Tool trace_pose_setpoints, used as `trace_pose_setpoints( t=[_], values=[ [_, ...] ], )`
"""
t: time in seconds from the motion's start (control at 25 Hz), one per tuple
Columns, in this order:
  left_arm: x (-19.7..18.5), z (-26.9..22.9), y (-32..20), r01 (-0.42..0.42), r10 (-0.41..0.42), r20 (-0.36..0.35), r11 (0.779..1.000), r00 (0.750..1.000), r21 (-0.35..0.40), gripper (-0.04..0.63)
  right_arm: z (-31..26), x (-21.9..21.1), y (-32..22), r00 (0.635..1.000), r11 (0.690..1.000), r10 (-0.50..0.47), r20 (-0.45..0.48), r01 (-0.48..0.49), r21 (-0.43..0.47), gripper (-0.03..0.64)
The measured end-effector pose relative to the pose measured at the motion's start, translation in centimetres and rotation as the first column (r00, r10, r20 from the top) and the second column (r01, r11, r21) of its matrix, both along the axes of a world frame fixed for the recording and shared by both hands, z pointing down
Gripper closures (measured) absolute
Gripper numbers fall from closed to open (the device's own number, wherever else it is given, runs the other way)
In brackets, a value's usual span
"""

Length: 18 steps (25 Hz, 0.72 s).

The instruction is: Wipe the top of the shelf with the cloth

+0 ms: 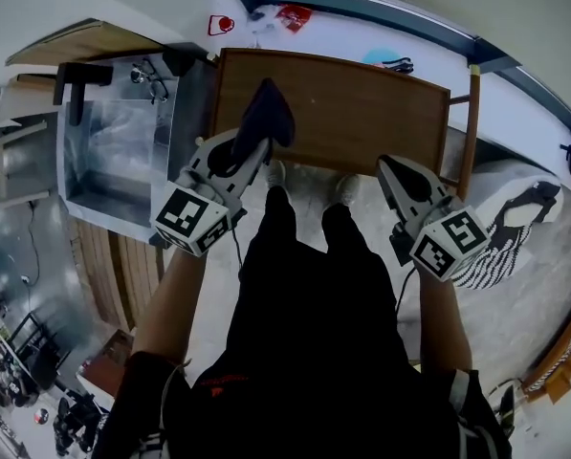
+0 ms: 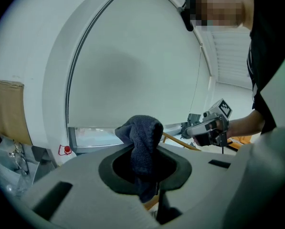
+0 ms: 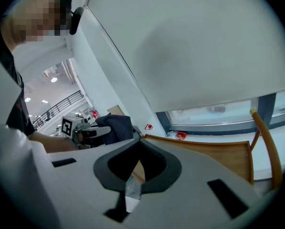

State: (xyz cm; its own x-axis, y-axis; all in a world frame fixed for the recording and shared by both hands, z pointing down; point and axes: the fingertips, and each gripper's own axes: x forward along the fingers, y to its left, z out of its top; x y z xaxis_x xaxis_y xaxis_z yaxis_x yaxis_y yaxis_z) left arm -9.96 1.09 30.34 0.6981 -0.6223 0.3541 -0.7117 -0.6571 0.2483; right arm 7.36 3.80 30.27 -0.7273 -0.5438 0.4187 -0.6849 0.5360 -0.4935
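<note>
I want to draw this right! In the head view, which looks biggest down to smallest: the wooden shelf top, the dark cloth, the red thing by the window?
1. shelf top
2. dark cloth
3. red thing, though it sits farthest from the camera, so its true size is unsure.

We see the dark blue cloth (image 1: 269, 111) (bunched, pinched by the left gripper (image 1: 252, 151)) over the near left part of the brown wooden shelf top (image 1: 362, 113).
</note>
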Motion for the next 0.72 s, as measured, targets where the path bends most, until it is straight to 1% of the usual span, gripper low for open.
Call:
trace_pose_setpoints(
  t=[0.12,0.24,0.32,0.4,0.48,0.6,0.72],
  values=[
    [-1.2,1.0,-1.5,-0.030,0.030,-0.010,1.000,1.000,-0.006,0.541,0.7,-1.5,-1.2,1.000,1.000,0.022,-0.016,-0.022,-0.011,0.612],
    [-2.5,1.8,-3.1,-0.038,0.038,-0.028,0.999,0.999,-0.013,0.540,1.5,-3.2,-2.4,0.999,0.999,0.035,-0.032,-0.036,-0.025,0.612],
    [-3.5,2.5,-4.3,-0.036,0.036,-0.019,0.999,0.999,-0.008,0.541,2.0,-4.4,-3.2,0.998,0.999,0.037,-0.041,-0.038,-0.034,0.612],
    [-4.8,3.8,-5.6,-0.017,0.017,0.002,1.000,1.000,-0.024,0.541,2.5,-5.7,-4.0,0.998,0.998,0.034,-0.048,-0.036,-0.045,0.612],
    [-6.0,5.5,-7.1,0.009,-0.008,0.027,0.998,1.000,-0.055,0.541,3.2,-6.7,-4.6,0.998,0.998,0.029,-0.055,-0.032,-0.060,0.612],
    [-7.4,7.9,-9.2,0.033,-0.027,0.071,0.995,0.997,-0.090,0.540,4.3,-7.5,-5.6,0.997,0.996,0.026,-0.069,-0.032,-0.088,0.612],
    [-8.8,9.9,-11.4,0.053,-0.040,0.129,0.994,0.991,-0.097,0.541,5.5,-8.1,-6.5,0.996,0.993,0.027,-0.087,-0.037,-0.111,0.612]
  ],
)
